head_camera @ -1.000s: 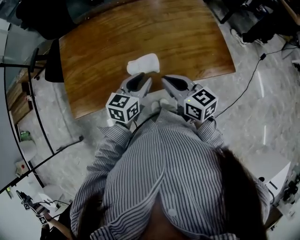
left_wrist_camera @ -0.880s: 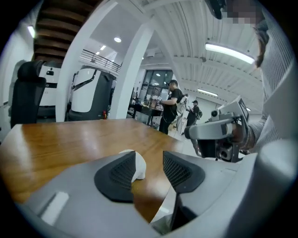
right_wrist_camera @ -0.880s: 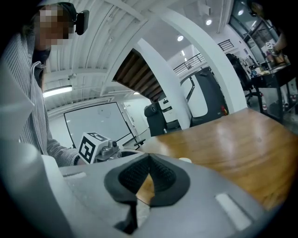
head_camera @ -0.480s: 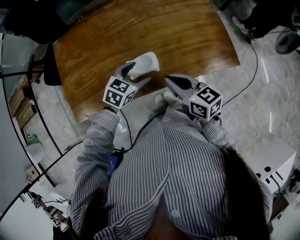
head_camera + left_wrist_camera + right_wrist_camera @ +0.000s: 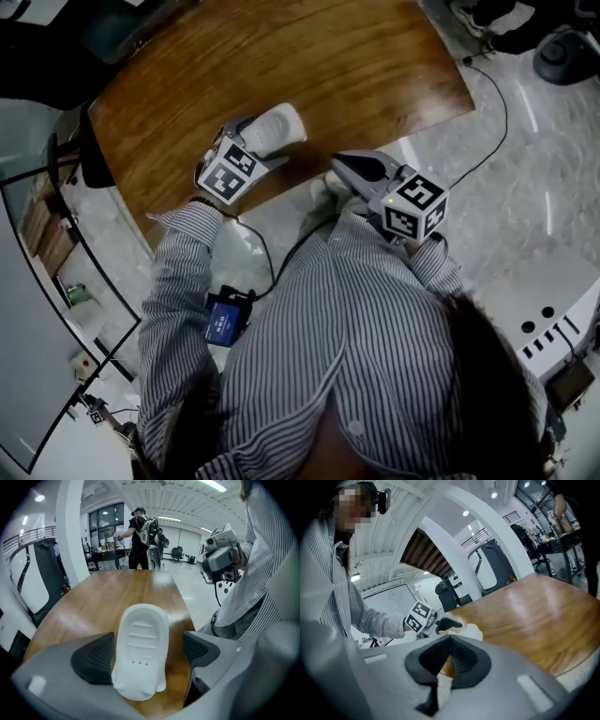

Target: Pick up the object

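Big open hall: white pillars, strip lights overhead, glass fronts at the back, and a person with a backpack (image 5: 140, 531) standing far off beyond the table.

Floor (image 5: 525, 169): pale marbled stone, glossy, with a thin black cable (image 5: 487, 131) trailing across it.

Table (image 5: 328, 66): brown wood, polished enough to throw back the ceiling lights, grain running lengthwise, corners rounded.

Person at the near edge of the table, in a shirt (image 5: 328, 356) of fine dark and light stripes.

Left gripper (image 5: 146, 651): grey moulded shell with black ribbed wedge-shaped pads, tipped down over the table's near edge. Its jaws have just been opening and stand wide. The white object (image 5: 143, 625) lies between them. The pad on the view's right is clear of it, with bare wood showing in the gap. The left pad is right against its flank, and I cannot tell whether they touch. Its marker cube (image 5: 228, 172) is white with black squares.

Right gripper (image 5: 449, 644): same build, held off the table's near corner over the floor. Its ribbed pads meet at the tips with nothing between them. Its cube (image 5: 415, 206) faces up.

The object rests flat on the wood near the near edge. It is smooth, matte and rounded like a small sole, with three shallow ridges across its top and three tiny dots below them.
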Demonstrator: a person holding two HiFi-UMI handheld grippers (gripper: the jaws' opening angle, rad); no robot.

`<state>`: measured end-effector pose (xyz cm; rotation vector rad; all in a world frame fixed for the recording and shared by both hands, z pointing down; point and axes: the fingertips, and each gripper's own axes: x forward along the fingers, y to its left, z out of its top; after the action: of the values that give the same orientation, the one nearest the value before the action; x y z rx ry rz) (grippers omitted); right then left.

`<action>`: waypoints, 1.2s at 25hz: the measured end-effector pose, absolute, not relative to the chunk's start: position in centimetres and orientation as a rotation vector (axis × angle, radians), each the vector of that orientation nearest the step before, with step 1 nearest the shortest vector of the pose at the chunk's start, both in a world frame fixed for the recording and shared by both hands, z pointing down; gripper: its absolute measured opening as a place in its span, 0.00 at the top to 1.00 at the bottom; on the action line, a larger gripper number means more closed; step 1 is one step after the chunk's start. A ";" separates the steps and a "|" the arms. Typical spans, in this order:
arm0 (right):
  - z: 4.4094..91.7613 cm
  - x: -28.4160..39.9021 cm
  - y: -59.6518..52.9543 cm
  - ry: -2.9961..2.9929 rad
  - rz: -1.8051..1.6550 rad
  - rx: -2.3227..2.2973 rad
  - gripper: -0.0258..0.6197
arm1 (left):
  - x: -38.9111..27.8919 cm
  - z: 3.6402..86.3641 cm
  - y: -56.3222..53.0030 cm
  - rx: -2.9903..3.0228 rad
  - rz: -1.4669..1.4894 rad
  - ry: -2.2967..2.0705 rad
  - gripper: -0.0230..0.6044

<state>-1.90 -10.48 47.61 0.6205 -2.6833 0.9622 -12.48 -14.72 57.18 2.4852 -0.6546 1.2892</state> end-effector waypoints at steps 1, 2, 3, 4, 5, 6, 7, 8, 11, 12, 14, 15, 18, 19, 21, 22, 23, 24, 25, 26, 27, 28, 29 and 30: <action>47.7 -1.7 -10.5 -2.679 0.968 0.631 0.96 | -12.5 57.4 -14.8 2.480 1.305 -0.638 0.24; 47.8 -1.5 -10.3 -2.676 0.974 0.641 0.96 | -12.6 57.5 -14.8 2.474 1.315 -0.625 0.23; 47.8 -1.4 -10.1 -2.671 0.981 0.649 0.96 | -12.6 57.7 -14.8 2.468 1.324 -0.614 0.23; 47.9 -1.2 -9.9 -2.667 0.988 0.657 0.96 | -12.7 57.8 -14.6 2.463 1.335 -0.603 0.22; 47.9 -1.1 -9.7 -2.662 0.995 0.664 0.96 | -12.7 58.1 -14.5 2.458 1.349 -0.589 0.22; 48.0 -0.9 -9.5 -2.659 1.000 0.670 0.96 | -12.8 58.3 -14.4 2.453 1.364 -0.573 0.22; 48.0 -0.9 -9.4 -2.657 1.006 0.673 0.96 | -12.9 58.5 -14.2 2.448 1.380 -0.553 0.22; 48.0 -0.8 -9.3 -2.656 1.015 0.673 0.96 | -12.9 58.7 -14.1 2.446 1.397 -0.531 0.22; 48.0 -0.7 -8.9 -2.653 1.039 0.667 0.96 | -12.9 59.2 -14.1 2.452 1.443 -0.488 0.22; 48.0 -0.6 -8.8 -2.651 1.042 0.669 0.96 | -12.9 59.2 -14.2 2.450 1.455 -0.488 0.22; 48.1 -0.5 -8.8 -2.647 1.049 0.674 0.96 | -12.8 59.3 -14.6 2.451 1.484 -0.502 0.22; 48.1 -0.4 -8.8 -2.645 1.054 0.675 0.96 | -12.8 59.5 -14.9 2.453 1.505 -0.509 0.22; 48.3 -0.3 -8.6 -2.641 1.060 0.676 0.96 | -12.8 59.9 -15.0 2.453 1.554 -0.509 0.24; 48.3 -0.2 -8.5 -2.639 1.060 0.675 0.96 | -12.7 60.0 -15.0 2.454 1.558 -0.508 0.24; 48.5 -0.2 -8.3 -2.635 1.063 0.672 0.96 | -12.7 60.0 -15.0 2.457 1.553 -0.508 0.24; 48.5 -0.3 -8.3 -2.634 1.065 0.668 0.96 | -12.7 60.0 -15.0 2.460 1.545 -0.509 0.24; 48.5 -0.4 -8.2 -2.631 1.067 0.664 0.96 | -12.8 60.0 -15.0 2.461 1.538 -0.509 0.24; 48.6 -0.6 -8.2 -2.629 1.069 0.658 0.96 | -12.9 60.0 -15.0 2.461 1.533 -0.509 0.24; 48.7 -0.7 -8.2 -2.626 1.071 0.651 0.96 | -12.9 60.1 -15.0 2.460 1.531 -0.509 0.24; 48.8 -0.8 -8.2 -2.624 1.074 0.644 0.96 | -12.9 60.2 -15.1 2.458 1.532 -0.510 0.24; 48.9 -0.8 -8.2 -2.623 1.078 0.637 0.96 | -12.9 60.2 -15.2 2.454 1.535 -0.513 0.24; 49.0 -0.8 -8.3 -2.623 1.080 0.632 0.96 | -12.8 60.3 -15.2 2.449 1.536 -0.517 0.25; 48.9 -0.8 -8.3 -2.624 1.078 0.628 0.96 | -12.7 60.3 -15.3 2.441 1.532 -0.525 0.25; 48.8 -0.7 -8.4 -2.626 1.074 0.625 0.96 | -12.6 60.2 -15.3 2.430 1.519 -0.535 0.25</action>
<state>-0.74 -8.35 48.78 0.6251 -2.6263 1.0736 -12.63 -15.30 60.24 2.4298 -0.5354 1.5195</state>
